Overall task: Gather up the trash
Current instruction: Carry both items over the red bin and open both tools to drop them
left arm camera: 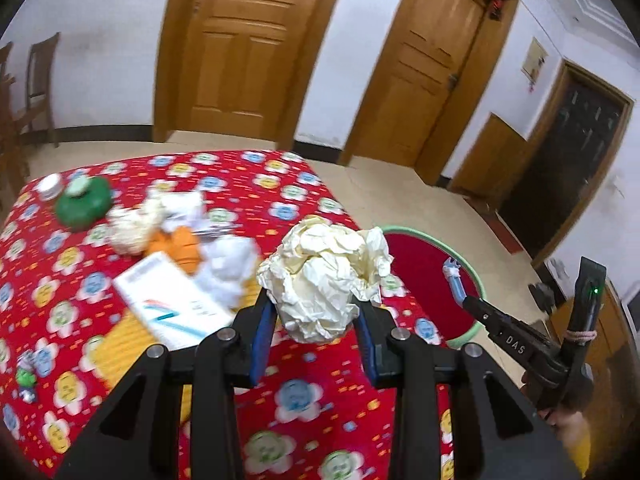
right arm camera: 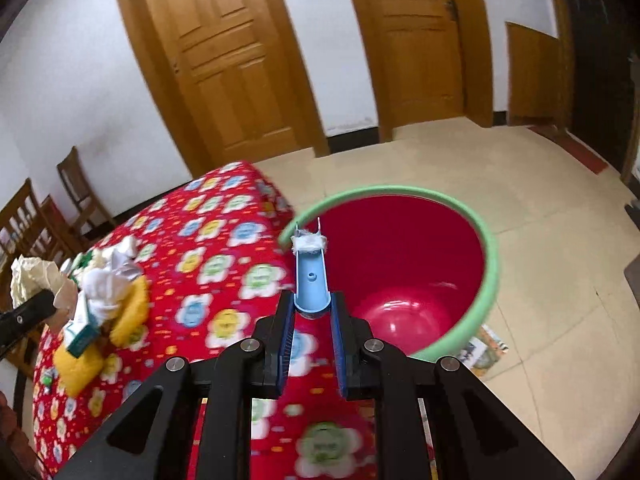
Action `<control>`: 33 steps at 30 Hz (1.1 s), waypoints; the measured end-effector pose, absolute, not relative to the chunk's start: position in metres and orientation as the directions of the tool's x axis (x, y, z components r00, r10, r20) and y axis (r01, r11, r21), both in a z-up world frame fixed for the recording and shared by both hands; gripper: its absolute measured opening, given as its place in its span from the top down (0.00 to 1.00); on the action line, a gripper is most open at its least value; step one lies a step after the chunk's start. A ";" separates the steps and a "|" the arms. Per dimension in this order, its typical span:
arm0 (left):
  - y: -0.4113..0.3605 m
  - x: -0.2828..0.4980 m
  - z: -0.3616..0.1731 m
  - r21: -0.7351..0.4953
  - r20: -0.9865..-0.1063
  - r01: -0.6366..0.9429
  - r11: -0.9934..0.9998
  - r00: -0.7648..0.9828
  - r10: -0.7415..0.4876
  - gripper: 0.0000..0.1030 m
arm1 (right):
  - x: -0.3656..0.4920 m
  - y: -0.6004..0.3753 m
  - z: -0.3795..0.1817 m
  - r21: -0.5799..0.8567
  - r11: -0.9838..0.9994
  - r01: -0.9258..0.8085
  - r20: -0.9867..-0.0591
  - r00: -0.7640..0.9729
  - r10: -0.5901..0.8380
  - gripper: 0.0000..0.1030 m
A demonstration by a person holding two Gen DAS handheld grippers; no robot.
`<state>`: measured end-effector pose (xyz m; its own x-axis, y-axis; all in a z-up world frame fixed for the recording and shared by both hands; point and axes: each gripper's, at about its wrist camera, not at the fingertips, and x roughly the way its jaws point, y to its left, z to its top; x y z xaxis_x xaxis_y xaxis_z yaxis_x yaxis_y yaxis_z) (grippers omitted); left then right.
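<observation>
Left gripper [left arm camera: 316, 320] clamps a crumpled paper ball [left arm camera: 324, 280] above the table [left arm camera: 312, 392] edge. Right gripper [right arm camera: 312, 312] pinches a blue plastic piece [right arm camera: 311, 276], its tip over the rim of the red bin [right arm camera: 400, 256] on the floor beside the table.

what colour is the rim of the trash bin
Light green, around a red inside; the bin rim shows best in the right wrist view.

White walls [left arm camera: 108, 60], two wooden doors [left arm camera: 244, 48], beige tiled floor [right arm camera: 540, 280], wooden chairs [right arm camera: 80, 192] by the wall
</observation>
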<state>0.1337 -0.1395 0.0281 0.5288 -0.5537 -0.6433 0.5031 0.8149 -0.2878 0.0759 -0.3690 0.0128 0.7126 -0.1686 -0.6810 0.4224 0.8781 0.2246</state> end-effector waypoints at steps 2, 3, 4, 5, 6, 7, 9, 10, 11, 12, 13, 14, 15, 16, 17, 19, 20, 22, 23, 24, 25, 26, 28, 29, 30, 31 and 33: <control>-0.161 0.138 0.025 -0.277 -0.656 0.525 0.805 0.509 -0.558 0.64 | 0.073 -0.379 0.009 0.227 0.868 0.442 -0.683 0.707 -0.182 0.83; -0.170 0.140 0.023 -0.274 -0.662 0.534 0.800 0.499 -0.560 0.64 | 0.072 -0.384 0.006 0.226 0.862 0.453 -0.685 0.704 -0.190 0.83; -0.178 0.142 0.021 -0.272 -0.670 0.542 0.795 0.487 -0.560 0.64 | 0.072 -0.390 0.003 0.227 0.857 0.463 -0.686 0.701 -0.197 0.83; -0.189 0.144 0.018 -0.274 -0.680 0.551 0.788 0.469 -0.564 0.64 | 0.072 -0.395 0.001 0.227 0.853 0.471 -0.687 0.698 -0.202 0.83; -0.197 0.145 0.015 -0.277 -0.686 0.559 0.782 0.454 -0.568 0.64 | 0.072 -0.399 -0.001 0.226 0.849 0.478 -0.689 0.695 -0.207 0.83; -0.207 0.146 0.011 -0.279 -0.694 0.570 0.773 0.437 -0.573 0.64 | 0.072 -0.404 -0.004 0.225 0.845 0.485 -0.690 0.692 -0.213 0.83; -0.224 0.148 0.005 -0.271 -0.707 0.589 0.762 0.415 -0.572 0.64 | 0.074 -0.413 -0.009 0.223 0.840 0.494 -0.693 0.687 -0.220 0.82; -0.232 0.148 0.003 -0.266 -0.713 0.595 0.758 0.408 -0.571 0.64 | 0.076 -0.417 -0.011 0.222 0.837 0.500 -0.696 0.682 -0.223 0.82; -0.239 0.150 0.000 -0.262 -0.718 0.603 0.753 0.399 -0.570 0.64 | 0.076 -0.421 -0.013 0.223 0.835 0.503 -0.698 0.680 -0.224 0.82; -0.249 0.151 -0.004 -0.257 -0.724 0.613 0.747 0.390 -0.569 0.64 | 0.077 -0.424 -0.016 0.225 0.834 0.505 -0.700 0.679 -0.222 0.82; -0.255 0.152 -0.006 -0.254 -0.727 0.619 0.743 0.384 -0.569 0.64 | 0.077 -0.427 -0.018 0.226 0.832 0.506 -0.702 0.677 -0.221 0.82; -0.261 0.153 -0.008 -0.251 -0.730 0.626 0.738 0.379 -0.569 0.64 | 0.078 -0.430 -0.019 0.228 0.832 0.507 -0.702 0.677 -0.220 0.82; -0.269 0.154 -0.010 -0.245 -0.734 0.635 0.733 0.372 -0.568 0.64 | 0.077 -0.433 -0.021 0.228 0.831 0.507 -0.701 0.678 -0.221 0.82; -0.275 0.155 -0.012 -0.239 -0.738 0.642 0.728 0.368 -0.566 0.64 | 0.076 -0.435 -0.021 0.228 0.831 0.508 -0.699 0.679 -0.223 0.82; -0.281 0.156 -0.014 -0.232 -0.741 0.651 0.723 0.363 -0.564 0.64 | 0.075 -0.436 -0.021 0.227 0.830 0.509 -0.697 0.680 -0.227 0.82; -0.292 0.157 -0.016 -0.219 -0.747 0.668 0.711 0.354 -0.563 0.64 | 0.072 -0.439 -0.022 0.227 0.828 0.512 -0.692 0.684 -0.233 0.82; -0.297 0.159 -0.018 -0.214 -0.750 0.675 0.707 0.350 -0.562 0.64 | 0.071 -0.440 -0.022 0.230 0.827 0.513 -0.689 0.686 -0.234 0.81; -0.308 0.161 -0.023 -0.209 -0.757 0.685 0.698 0.338 -0.559 0.64 | 0.067 -0.443 -0.021 0.243 0.823 0.514 -0.683 0.693 -0.231 0.81; -0.312 0.162 -0.024 -0.208 -0.760 0.689 0.694 0.332 -0.558 0.64 | 0.065 -0.444 -0.021 0.247 0.821 0.514 -0.681 0.695 -0.231 0.80; -0.317 0.163 -0.027 -0.207 -0.765 0.695 0.688 0.324 -0.557 0.64 | 0.064 -0.444 -0.021 0.251 0.819 0.516 -0.679 0.697 -0.231 0.80; -0.320 0.163 -0.028 -0.206 -0.768 0.699 0.684 0.318 -0.556 0.64 | 0.062 -0.445 -0.020 0.254 0.817 0.517 -0.678 0.698 -0.231 0.78; -0.323 0.164 -0.029 -0.204 -0.772 0.704 0.680 0.311 -0.555 0.64 | 0.060 -0.445 -0.020 0.260 0.815 0.518 -0.675 0.701 -0.230 0.75; -0.330 0.165 -0.032 -0.202 -0.778 0.712 0.672 0.301 -0.552 0.59 | 0.056 -0.447 -0.019 0.270 0.810 0.521 -0.671 0.705 -0.230 0.73; -0.331 0.165 -0.033 -0.201 -0.780 0.712 0.673 0.299 -0.549 0.53 | 0.057 -0.447 -0.019 0.275 0.807 0.523 -0.669 0.707 -0.231 0.72; -0.332 0.166 -0.034 -0.198 -0.783 0.709 0.677 0.301 -0.544 0.47 | 0.056 -0.447 -0.018 0.278 0.804 0.526 -0.668 0.707 -0.232 0.72; -0.333 0.166 -0.034 -0.198 -0.782 0.704 0.682 0.306 -0.544 0.46 | 0.055 -0.448 -0.018 0.280 0.801 0.528 -0.667 0.707 -0.233 0.70; -0.332 0.165 -0.033 -0.205 -0.776 0.701 0.683 0.309 -0.550 0.45 | 0.053 -0.449 -0.018 0.287 0.797 0.531 -0.665 0.710 -0.233 0.64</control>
